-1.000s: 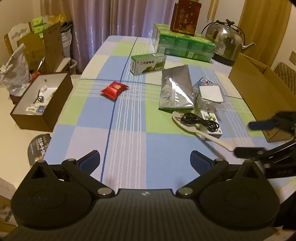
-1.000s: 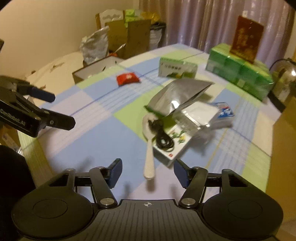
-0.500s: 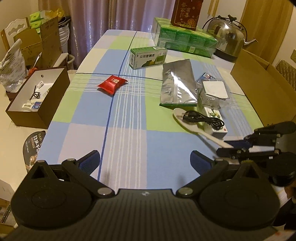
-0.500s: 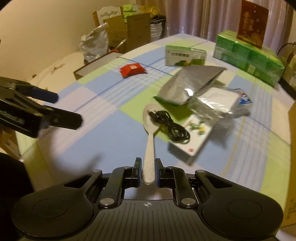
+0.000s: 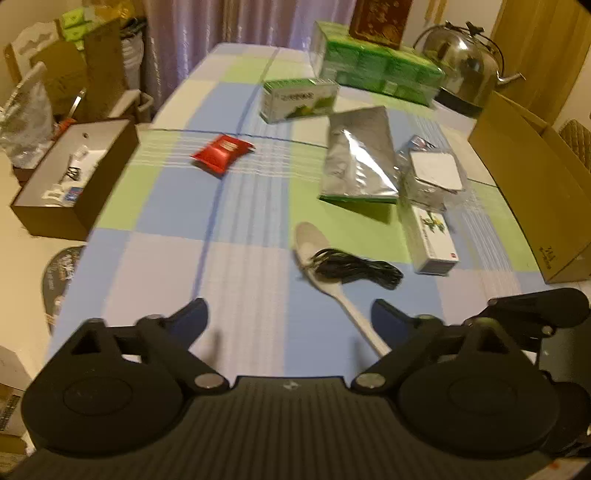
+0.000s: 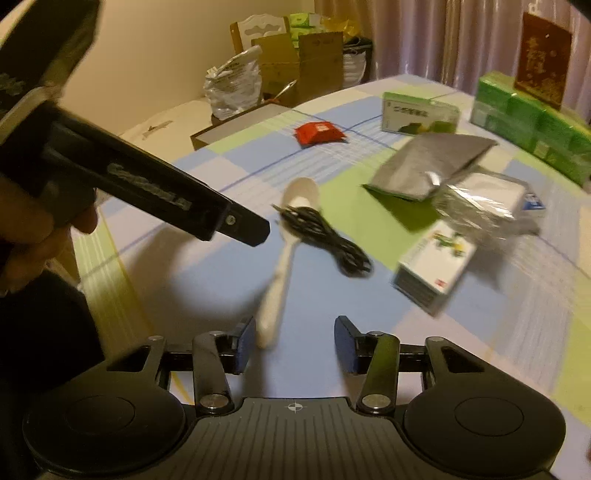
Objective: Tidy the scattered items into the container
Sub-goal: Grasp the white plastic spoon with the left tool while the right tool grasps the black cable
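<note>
While under low warm light, noted a checked tablecloth [image 5: 243,206] covering the whole table, blue, green and pale squares. At the right edge, an open carton [image 5: 532,184], brown, upright, well apart from the loose goods. At the far end, a green wrapped multipack [image 5: 373,66] with a dark red box [image 5: 380,16] on top; beside it a steel kettle [image 5: 465,70]. Nearer, a green-and-white box [image 5: 299,99], then a silver pouch [image 5: 358,158] lying flat, touching a clear-wrapped white packet [image 5: 436,173]. Just below that, a slim white box [image 5: 430,240]. Left of the pouch, apart, a red sachet [image 5: 221,153]. Closest, a white spoon [image 6: 284,254] on the cloth, bowl away, with a black cable [image 6: 325,236] coiled over bowl and neck. Right gripper [image 6: 293,341] low over the spoon's handle end, jaws just reopened and apart; handle tip lying against the left pad, right pad clear, no grip. Left gripper [image 5: 288,317] wide, jaws just narrowed somewhat, nothing but cloth between them; spoon handle ending near its right finger. On the floor at left, a brown box [image 5: 70,177] holding small oddments.
</note>
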`<state>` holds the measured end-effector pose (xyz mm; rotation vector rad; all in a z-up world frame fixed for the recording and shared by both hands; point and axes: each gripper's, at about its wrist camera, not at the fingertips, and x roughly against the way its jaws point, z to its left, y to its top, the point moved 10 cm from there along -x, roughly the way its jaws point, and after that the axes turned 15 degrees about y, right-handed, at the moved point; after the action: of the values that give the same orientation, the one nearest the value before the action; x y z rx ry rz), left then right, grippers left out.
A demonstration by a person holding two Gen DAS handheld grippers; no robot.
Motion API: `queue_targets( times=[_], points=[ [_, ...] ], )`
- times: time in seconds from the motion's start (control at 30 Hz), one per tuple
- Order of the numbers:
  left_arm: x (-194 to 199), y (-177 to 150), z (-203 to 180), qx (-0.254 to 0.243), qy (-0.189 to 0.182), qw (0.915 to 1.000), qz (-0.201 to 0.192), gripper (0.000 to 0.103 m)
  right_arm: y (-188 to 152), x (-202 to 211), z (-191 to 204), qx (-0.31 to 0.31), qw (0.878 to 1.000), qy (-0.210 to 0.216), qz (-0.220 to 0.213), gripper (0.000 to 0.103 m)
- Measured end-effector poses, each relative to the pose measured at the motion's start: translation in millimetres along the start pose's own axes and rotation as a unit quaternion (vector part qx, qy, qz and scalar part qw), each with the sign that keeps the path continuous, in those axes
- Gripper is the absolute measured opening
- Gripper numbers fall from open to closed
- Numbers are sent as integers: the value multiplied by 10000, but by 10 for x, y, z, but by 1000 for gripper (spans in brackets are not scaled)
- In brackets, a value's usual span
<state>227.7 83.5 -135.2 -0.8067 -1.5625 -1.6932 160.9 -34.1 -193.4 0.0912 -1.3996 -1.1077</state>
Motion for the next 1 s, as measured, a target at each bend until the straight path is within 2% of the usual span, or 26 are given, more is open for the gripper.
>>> queue_targets(
  times=[0.27,0.43,0.5,0.6,0.8,1.0],
  points=[
    [-238,-53,-480,-397,-221,9985,291,49,-100,304,-328,162,9981,-559,-219,45],
    [-311,-46,-540,-389,-178,9985,346,37,-31,349,-391,156,9978,-550,-337,45],
    [-311,-42,-499,-467,-123,9982,368,19,22,332,-344,246,9979,-466,-364,45],
    [-307,-74,-382,-662,-29,9970,389,5,143,223,-262,441,9979,-332,-345,45],
    [-285,-127,-79,-780,101,9962,364,4,360,-160,-146,1010,9947,-167,-42,45],
    [-282,-136,45,-791,27,9963,336,4,475,-554,-74,1826,9822,-31,429,45]
  ],
)
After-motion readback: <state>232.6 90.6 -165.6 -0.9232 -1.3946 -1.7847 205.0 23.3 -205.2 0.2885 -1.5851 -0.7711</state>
